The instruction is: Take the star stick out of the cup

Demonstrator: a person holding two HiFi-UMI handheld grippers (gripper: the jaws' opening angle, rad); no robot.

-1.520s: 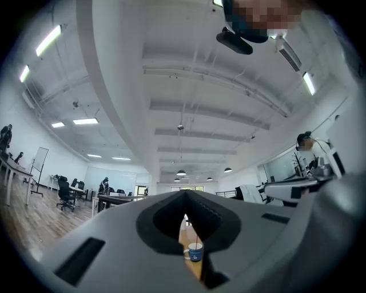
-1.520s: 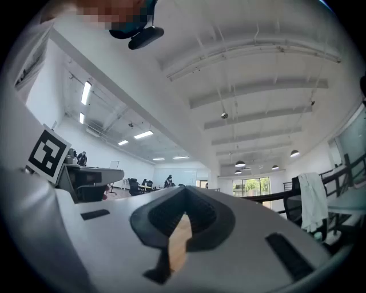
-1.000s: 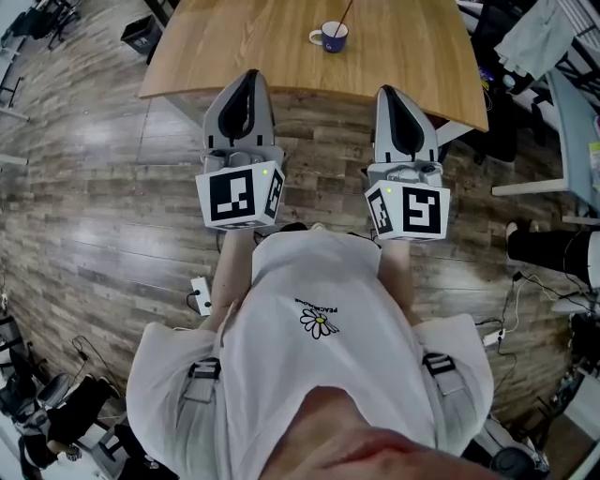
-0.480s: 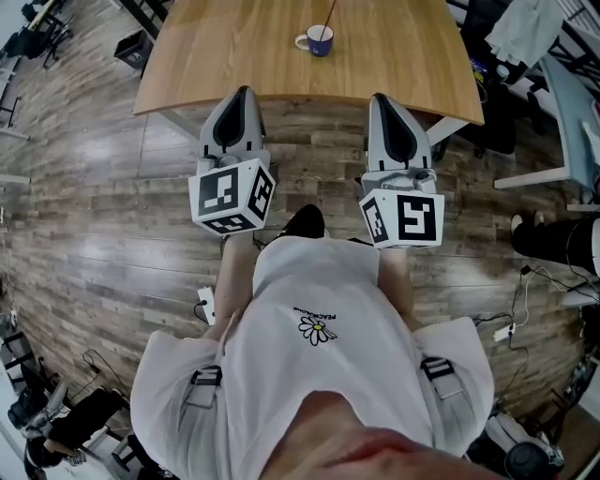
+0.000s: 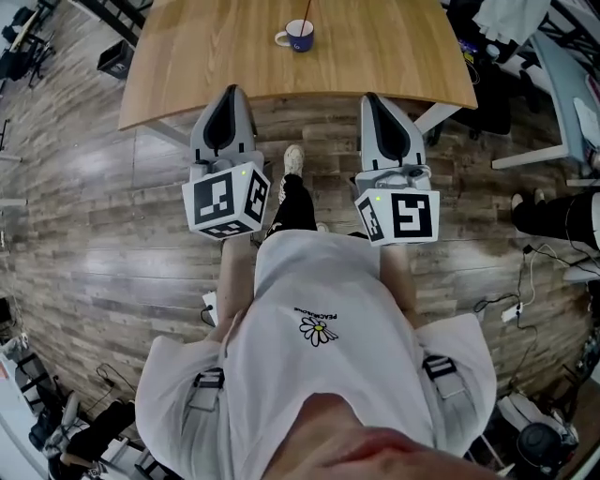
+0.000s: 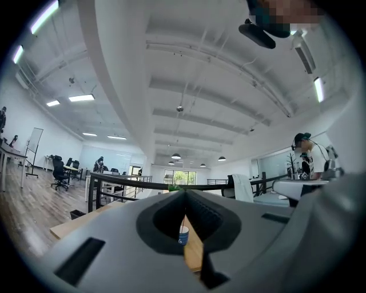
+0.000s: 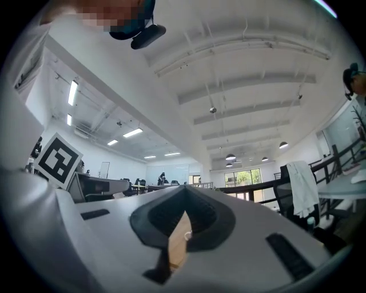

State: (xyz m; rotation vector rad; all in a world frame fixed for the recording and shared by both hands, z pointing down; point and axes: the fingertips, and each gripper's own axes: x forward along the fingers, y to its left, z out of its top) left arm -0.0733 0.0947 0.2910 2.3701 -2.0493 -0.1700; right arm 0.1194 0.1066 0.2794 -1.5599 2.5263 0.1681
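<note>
Left tool [image 5: 228, 94] and right tool [image 5: 373, 99] are side by side and well apart, above the floor [image 5: 94, 187], with their tips near the near edge of the desk [image 5: 394, 56]. The cup [image 5: 298, 36] stands on the desk, ahead and to the right of the left tool, ahead and to the left of the right tool, well apart from both. The star stick [image 5: 307, 9] stands in the cup. A shoe [image 5: 292, 159] is on the floor between the tools.

Side by side, the left gripper [image 5: 228, 90] and right gripper [image 5: 373, 97] point forward, jaws pressed together.
</note>
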